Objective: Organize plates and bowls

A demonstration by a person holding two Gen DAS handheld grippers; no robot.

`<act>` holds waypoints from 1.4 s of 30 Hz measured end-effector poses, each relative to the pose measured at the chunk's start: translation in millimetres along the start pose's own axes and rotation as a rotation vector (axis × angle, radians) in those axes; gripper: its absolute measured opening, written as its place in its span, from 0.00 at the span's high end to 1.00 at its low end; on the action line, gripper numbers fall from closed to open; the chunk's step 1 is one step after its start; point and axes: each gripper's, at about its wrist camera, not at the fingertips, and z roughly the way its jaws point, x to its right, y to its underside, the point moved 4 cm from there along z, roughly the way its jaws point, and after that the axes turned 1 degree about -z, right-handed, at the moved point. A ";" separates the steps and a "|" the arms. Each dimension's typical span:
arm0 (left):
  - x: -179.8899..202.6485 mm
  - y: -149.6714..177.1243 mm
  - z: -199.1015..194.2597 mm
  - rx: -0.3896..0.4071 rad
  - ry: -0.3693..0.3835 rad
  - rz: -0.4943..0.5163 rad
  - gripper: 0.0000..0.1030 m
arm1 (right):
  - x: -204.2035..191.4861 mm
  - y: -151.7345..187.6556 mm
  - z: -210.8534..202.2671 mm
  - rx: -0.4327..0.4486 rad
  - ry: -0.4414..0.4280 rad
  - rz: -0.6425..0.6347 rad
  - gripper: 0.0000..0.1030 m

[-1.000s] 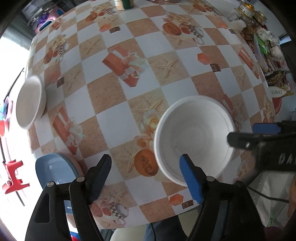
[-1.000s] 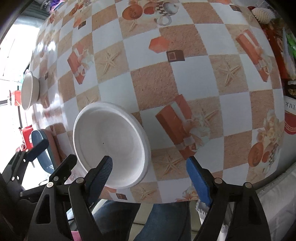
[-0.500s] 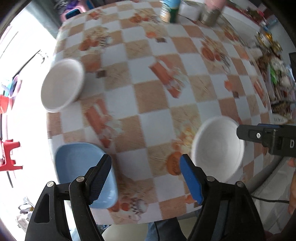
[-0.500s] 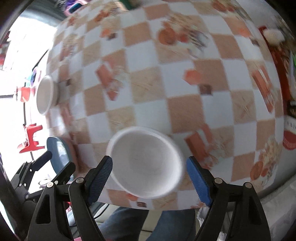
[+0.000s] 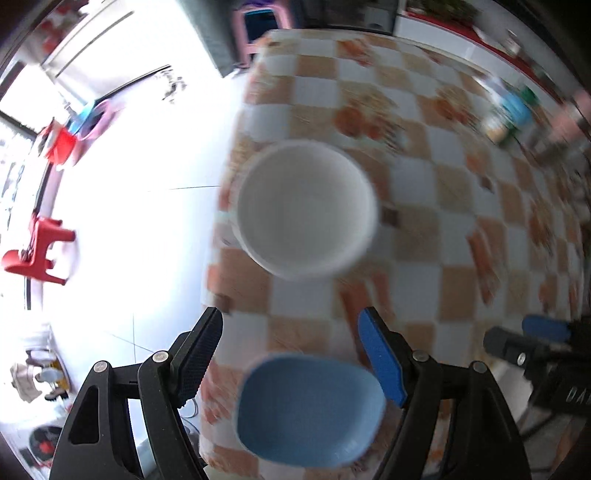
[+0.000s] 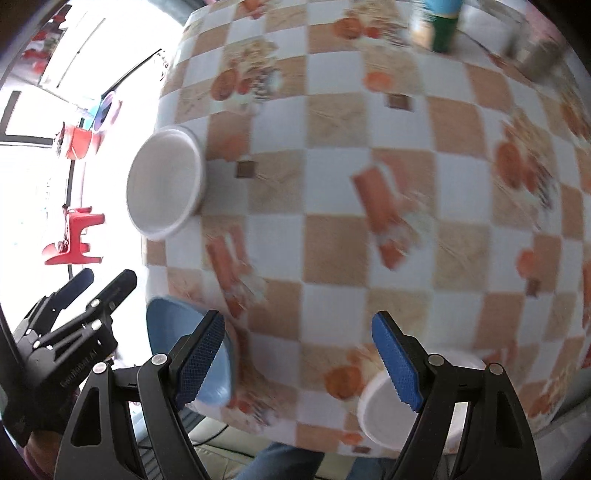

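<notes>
A white bowl [image 5: 304, 208] stands near the table's left edge; it also shows in the right wrist view [image 6: 164, 186]. A blue dish [image 5: 308, 408] lies at the table's front edge below my open, empty left gripper [image 5: 295, 354]; it also shows in the right wrist view [image 6: 192, 356]. A second white bowl [image 6: 388, 413] sits at the front edge behind the right finger of my open, empty right gripper [image 6: 301, 363]. The left gripper [image 6: 77, 295] shows at the right wrist view's lower left. The right gripper [image 5: 535, 336] shows at the left wrist view's right edge.
The table [image 6: 332, 177] has an orange and white checkered cloth. A green and blue container [image 6: 443, 22] and a metal can [image 6: 535, 55] stand at the far side. Red stools [image 5: 37, 251] stand on the bright floor left of the table.
Both grippers have swung left, and the views are blurred. The far white bowl is now centred in the left wrist view. The near white bowl has slid to the right wrist view's bottom right.
</notes>
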 end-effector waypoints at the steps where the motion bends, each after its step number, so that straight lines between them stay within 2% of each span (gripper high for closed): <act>1: -6.1 -7.1 4.5 0.002 -0.011 -0.021 0.23 | -8.0 -8.0 5.5 0.000 0.000 -0.003 0.19; 5: -22.7 -31.0 23.5 0.000 -0.030 -0.089 0.23 | -30.9 -35.8 23.4 0.006 0.010 -0.008 0.19; 12: -38.6 -58.1 57.6 -0.017 -0.056 -0.118 0.23 | -56.3 -73.8 50.8 0.010 0.019 -0.004 0.19; 27: -43.4 -81.1 108.4 -0.051 -0.094 -0.086 0.23 | -77.0 -101.6 92.5 0.004 0.025 -0.029 0.21; 30: -41.5 -82.9 112.7 -0.055 -0.094 -0.073 0.29 | -77.5 -103.2 95.5 0.003 0.024 -0.044 0.44; 32: -35.9 -81.9 116.2 -0.072 -0.061 -0.063 0.49 | -78.7 -102.7 98.1 0.001 0.005 -0.041 0.49; 33: -33.4 -81.9 117.1 -0.077 -0.048 -0.063 0.53 | -80.4 -102.6 97.7 0.006 -0.011 -0.045 0.58; 34: -31.4 -82.0 117.0 -0.077 -0.042 -0.060 0.64 | -83.0 -102.3 97.6 0.002 -0.035 -0.052 0.65; 35: -26.3 -82.3 116.7 -0.079 -0.031 -0.048 0.69 | -84.3 -101.7 97.4 -0.003 -0.047 -0.056 0.67; 37: -16.7 -82.6 114.9 -0.074 -0.031 -0.018 0.70 | -86.8 -101.2 98.0 -0.010 -0.060 -0.064 0.83; 42: 8.4 -71.7 111.4 -0.090 -0.023 0.032 0.71 | -70.1 -90.0 95.9 -0.034 -0.056 -0.045 0.85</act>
